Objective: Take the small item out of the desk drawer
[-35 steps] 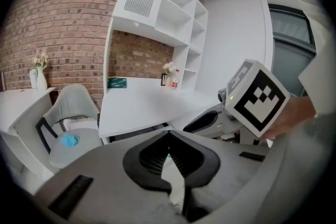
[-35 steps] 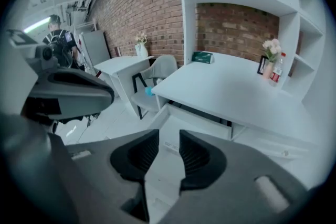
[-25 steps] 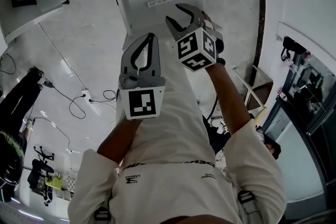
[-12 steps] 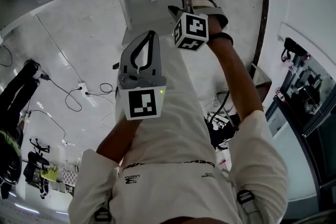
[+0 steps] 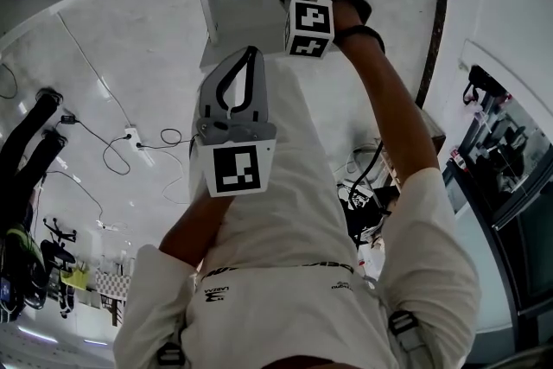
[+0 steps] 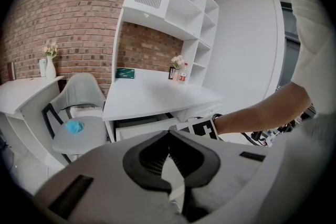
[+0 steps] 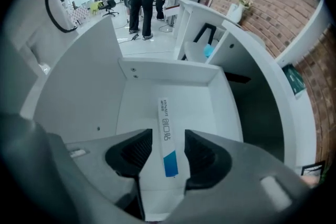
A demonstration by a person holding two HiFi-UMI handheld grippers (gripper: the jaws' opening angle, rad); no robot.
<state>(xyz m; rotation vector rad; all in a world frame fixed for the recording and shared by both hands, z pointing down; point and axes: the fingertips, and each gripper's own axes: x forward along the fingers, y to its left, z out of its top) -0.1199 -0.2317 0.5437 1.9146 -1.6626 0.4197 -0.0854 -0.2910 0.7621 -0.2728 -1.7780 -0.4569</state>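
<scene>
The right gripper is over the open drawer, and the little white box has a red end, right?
Not red: the right gripper view shows the little white box has a blue end. The right gripper is over the open drawer, jaws closing around the box.

Unreadable / occluded
Box (image 7: 167, 136) print too small to read; head view hides its blue end.

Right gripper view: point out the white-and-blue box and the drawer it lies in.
white-and-blue box (image 7: 167, 134), right gripper view, on its white middle stretch.
drawer (image 7: 168, 72), right gripper view, on its back wall.
</scene>
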